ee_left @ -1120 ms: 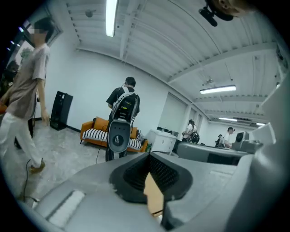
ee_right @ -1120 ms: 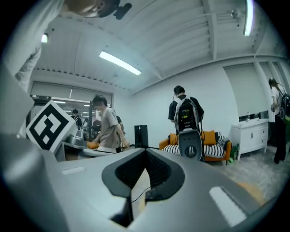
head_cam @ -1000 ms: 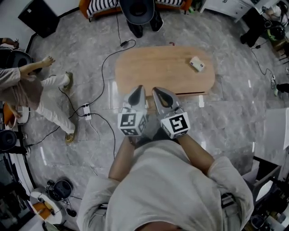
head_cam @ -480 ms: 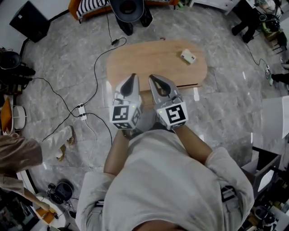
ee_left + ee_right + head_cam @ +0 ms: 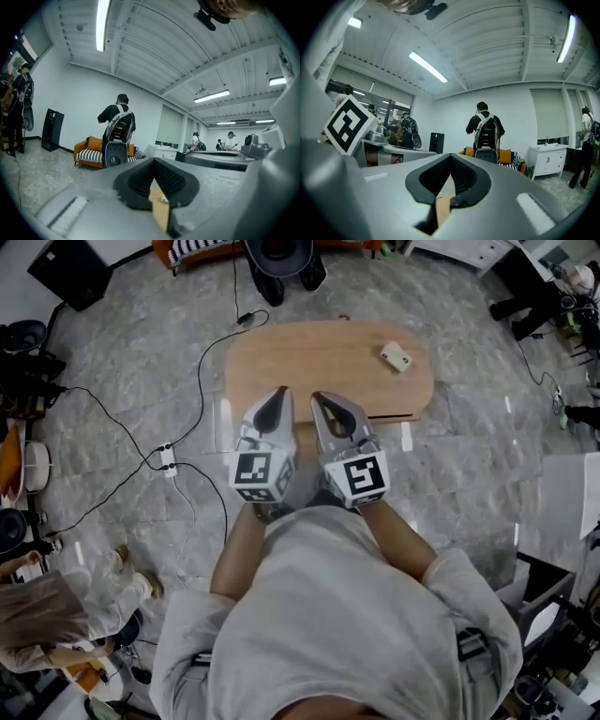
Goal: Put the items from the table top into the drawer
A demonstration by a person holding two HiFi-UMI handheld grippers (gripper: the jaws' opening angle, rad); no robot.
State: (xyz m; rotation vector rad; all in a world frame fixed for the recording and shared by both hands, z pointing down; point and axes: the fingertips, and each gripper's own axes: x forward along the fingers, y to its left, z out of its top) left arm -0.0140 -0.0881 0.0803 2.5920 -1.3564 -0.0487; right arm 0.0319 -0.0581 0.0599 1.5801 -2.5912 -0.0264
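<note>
**Above the surface's (image 5: 309, 357) near edge: closed, empty fingers**

Fingers of the left gripper (image 5: 273, 401) and right gripper (image 5: 330, 404) are pressed together, holding nothing. The small white item (image 5: 396, 356) lies at 1 o'clock. Arriving closed, they could knock it off the rim.

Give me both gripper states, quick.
Left gripper: closed, holding nothing.
Right gripper: closed, holding nothing.
</note>
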